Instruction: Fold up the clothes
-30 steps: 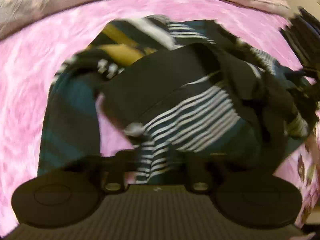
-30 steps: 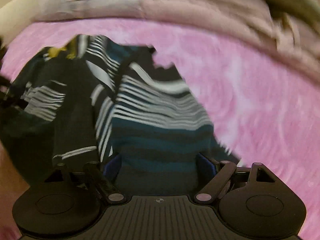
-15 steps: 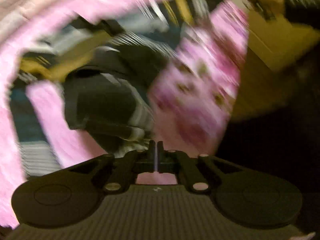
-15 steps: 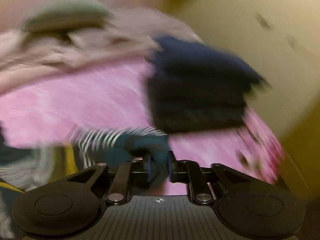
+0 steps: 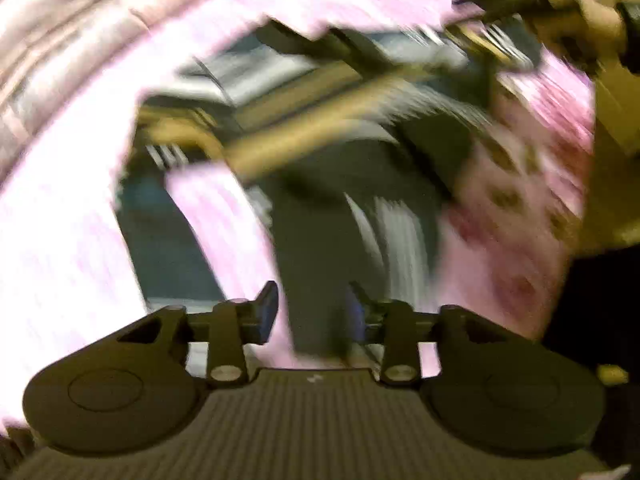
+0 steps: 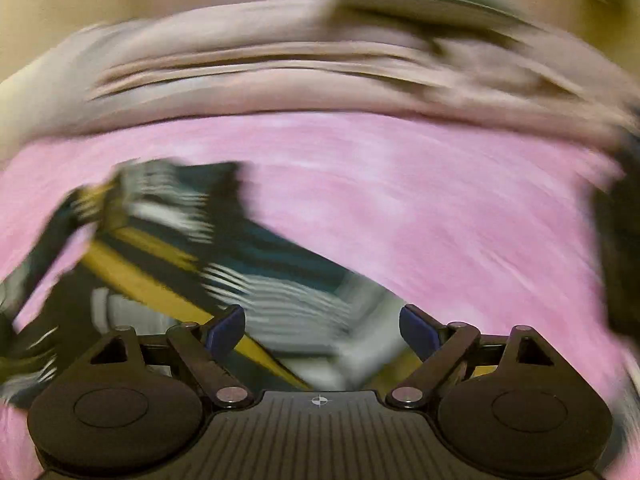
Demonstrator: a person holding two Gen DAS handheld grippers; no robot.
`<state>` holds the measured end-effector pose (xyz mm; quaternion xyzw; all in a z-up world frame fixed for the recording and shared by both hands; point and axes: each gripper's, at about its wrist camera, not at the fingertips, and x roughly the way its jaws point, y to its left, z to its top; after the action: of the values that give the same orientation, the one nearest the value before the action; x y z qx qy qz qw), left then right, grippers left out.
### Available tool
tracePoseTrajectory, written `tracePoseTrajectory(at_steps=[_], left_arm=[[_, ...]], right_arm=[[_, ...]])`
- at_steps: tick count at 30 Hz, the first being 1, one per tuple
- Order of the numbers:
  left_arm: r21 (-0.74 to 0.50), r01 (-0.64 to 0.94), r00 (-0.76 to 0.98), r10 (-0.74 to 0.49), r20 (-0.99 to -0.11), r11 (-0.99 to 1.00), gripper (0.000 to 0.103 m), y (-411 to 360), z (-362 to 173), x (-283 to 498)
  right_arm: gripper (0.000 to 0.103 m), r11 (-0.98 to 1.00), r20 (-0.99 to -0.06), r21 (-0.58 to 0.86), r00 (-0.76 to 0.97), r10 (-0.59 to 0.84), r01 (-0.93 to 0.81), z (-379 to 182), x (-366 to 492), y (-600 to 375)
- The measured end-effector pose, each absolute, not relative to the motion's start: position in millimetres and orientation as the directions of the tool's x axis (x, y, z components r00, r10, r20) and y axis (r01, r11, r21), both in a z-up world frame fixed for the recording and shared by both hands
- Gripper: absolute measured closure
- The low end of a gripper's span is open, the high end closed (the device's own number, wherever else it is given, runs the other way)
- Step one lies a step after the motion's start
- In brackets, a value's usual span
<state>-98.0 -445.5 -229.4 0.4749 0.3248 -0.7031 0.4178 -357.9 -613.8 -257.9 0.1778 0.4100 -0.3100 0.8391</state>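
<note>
Striped garment [image 6: 256, 280] lies spread and rumpled on the pink bedcover [image 6: 400, 208], just ahead of both grippers. The left gripper [image 5: 312, 312] and right gripper [image 6: 322, 328] both stand apart, holding nothing, with cloth between the fingers. A hasty closing may catch several layers, so the fold comes out crooked.

pink bedspread [image 6: 400, 208], beige bedding [image 6: 280, 76] (blurred), tan wall [image 6: 80, 0]

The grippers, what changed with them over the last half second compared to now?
Both have opened. The left gripper, shut half a second ago, now has its jaws apart with dark fabric of the striped garment between them. The right gripper, then clamped on a bunch of that garment, has let go; the cloth lies below its spread jaws. The pink blanket still lies underneath. Both views are motion-blurred.
</note>
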Motion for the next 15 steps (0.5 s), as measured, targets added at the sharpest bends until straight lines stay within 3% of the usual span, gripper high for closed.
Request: tracePoseTrajectory(at_steps=[1, 5, 7, 11, 12, 14, 15], left_arm=[[-0.035, 0.905, -0.182, -0.312, -0.933, -0.423, 0.054, -465.4, -231.7, -92.4], [0.058, 0.936, -0.107, -0.436, -0.893, -0.348, 0.044, -545.1, -240.9, -69.9], [0.096, 0.947, -0.071, -0.491, -0.868, -0.307, 0.041, -584.8, -246.1, -58.4], [0.019, 0.972, -0.095, -0.468, -0.879, -0.234, 0.04, -652.4, -279.8, -28.2], [-0.004, 0.973, -0.109, -0.447, -0.888, -0.229, 0.04, -662.4, -290.6, -21.7], [-0.037, 0.969, -0.134, -0.396, -0.909, -0.243, 0.04, -676.9, -311.4, -14.3], [-0.05, 0.965, -0.146, -0.367, -0.919, -0.258, 0.04, -681.3, -321.2, -12.9]], right_arm=[[0.016, 0.8, -0.805, 0.038, 0.493, -0.33, 0.598, -266.1, -343.5, -621.4], [0.016, 0.925, -0.833, -0.015, 0.507, -0.222, 0.379, -296.4, -307.5, -657.9], [0.016, 0.923, -0.844, -0.007, 0.493, -0.211, 0.384, -306.1, -306.9, -682.6], [0.017, 0.912, -0.879, 0.06, 0.454, -0.144, 0.406, -320.9, -321.1, -719.7], [0.019, 0.921, -0.888, 0.065, 0.444, -0.123, 0.384, -326.4, -323.8, -720.4], [0.04, 0.942, -0.903, 0.07, 0.423, -0.081, 0.33, -338.0, -328.3, -719.3], [0.043, 0.936, -0.902, 0.063, 0.422, -0.095, 0.346, -334.0, -330.2, -721.5]])
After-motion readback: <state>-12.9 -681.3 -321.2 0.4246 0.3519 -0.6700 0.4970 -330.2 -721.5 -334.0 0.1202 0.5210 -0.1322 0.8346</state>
